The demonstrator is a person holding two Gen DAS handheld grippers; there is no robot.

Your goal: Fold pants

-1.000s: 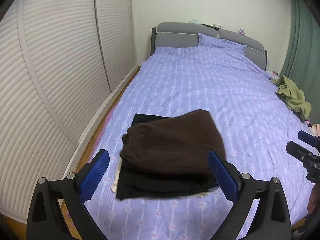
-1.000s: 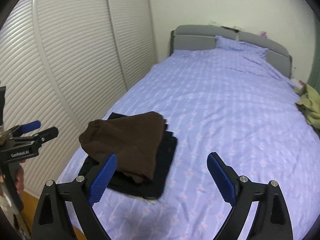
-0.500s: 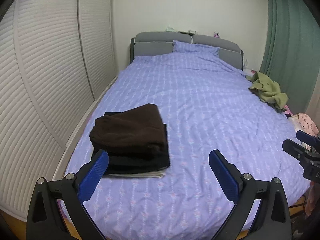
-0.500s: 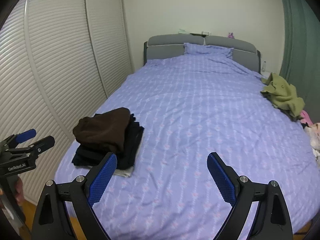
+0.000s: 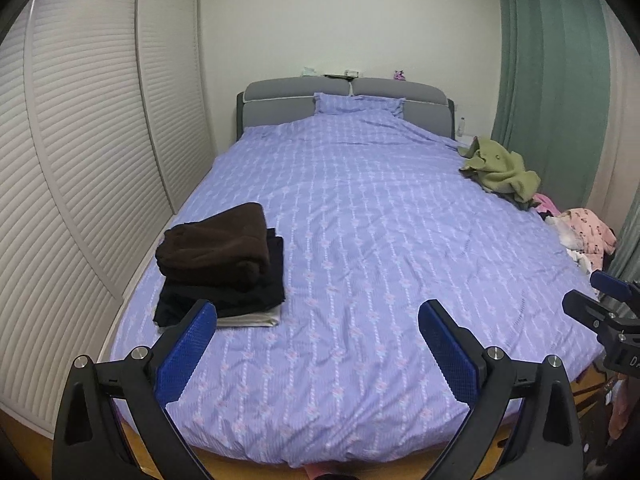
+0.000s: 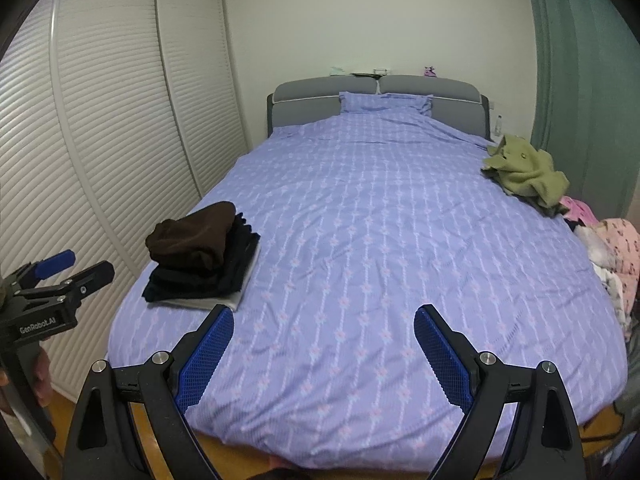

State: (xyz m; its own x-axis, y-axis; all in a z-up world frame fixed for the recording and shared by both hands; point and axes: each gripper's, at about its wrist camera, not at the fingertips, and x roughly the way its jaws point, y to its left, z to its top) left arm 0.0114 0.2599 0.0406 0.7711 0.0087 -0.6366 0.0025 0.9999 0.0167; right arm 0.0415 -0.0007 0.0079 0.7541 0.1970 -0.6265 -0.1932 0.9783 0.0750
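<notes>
Brown pants [image 5: 216, 242]: folded, topmost on a stack of dark folded garments [image 5: 224, 292], near the bed's [image 5: 360, 208] left foot corner.
Left gripper [image 5: 318, 344]: fingers wide apart, empty, above the bed's foot.
Right gripper [image 6: 324, 344]: fingers wide apart, empty.
Olive-green garment [image 5: 500, 170]: crumpled, at the bed's right edge.
</notes>
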